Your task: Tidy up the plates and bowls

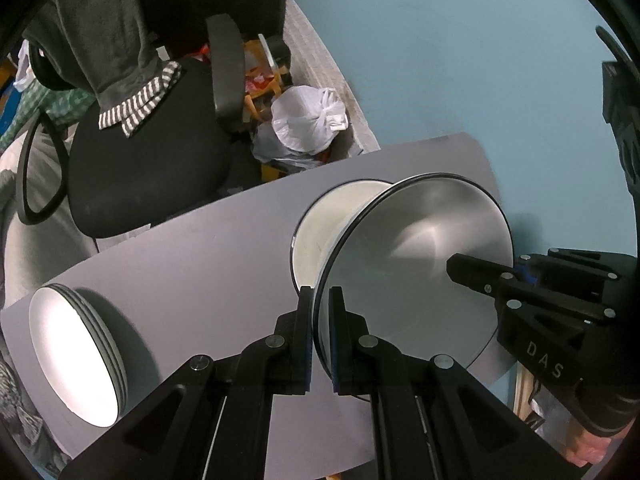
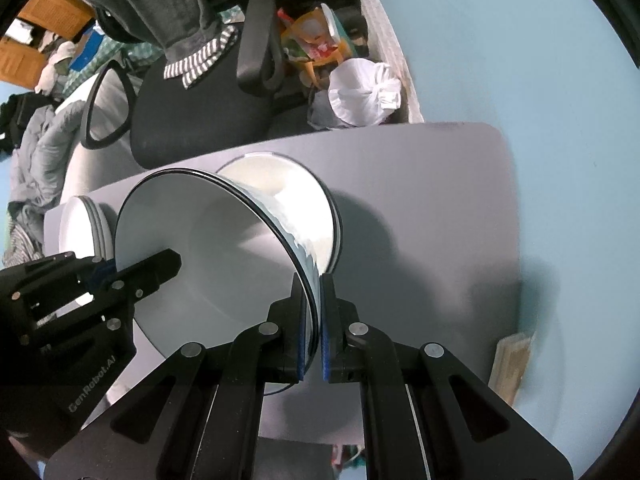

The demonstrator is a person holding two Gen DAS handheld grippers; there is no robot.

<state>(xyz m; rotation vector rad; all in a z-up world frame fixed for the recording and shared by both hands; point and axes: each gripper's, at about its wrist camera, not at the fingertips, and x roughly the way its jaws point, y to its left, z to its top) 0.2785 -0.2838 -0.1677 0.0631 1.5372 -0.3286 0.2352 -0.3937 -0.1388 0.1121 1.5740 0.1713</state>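
I count one large bowl point(image 1: 416, 264) held over the grey table point(image 1: 200, 248), each of my grippers clamped on its black rim: my left gripper point(image 1: 320, 336) at lower centre of its view, my right gripper point(image 2: 316, 328) on the opposite edge. Behind it stands one cream bowl point(image 1: 320, 232). A stack of white plates point(image 1: 76, 352), about three, sits lower left. Beyond the table: an office chair point(image 1: 148, 168) and a tied white bag point(image 1: 308, 116).

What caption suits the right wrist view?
Two hand-held grippers pinch opposite rims of a bowl above a grey table.
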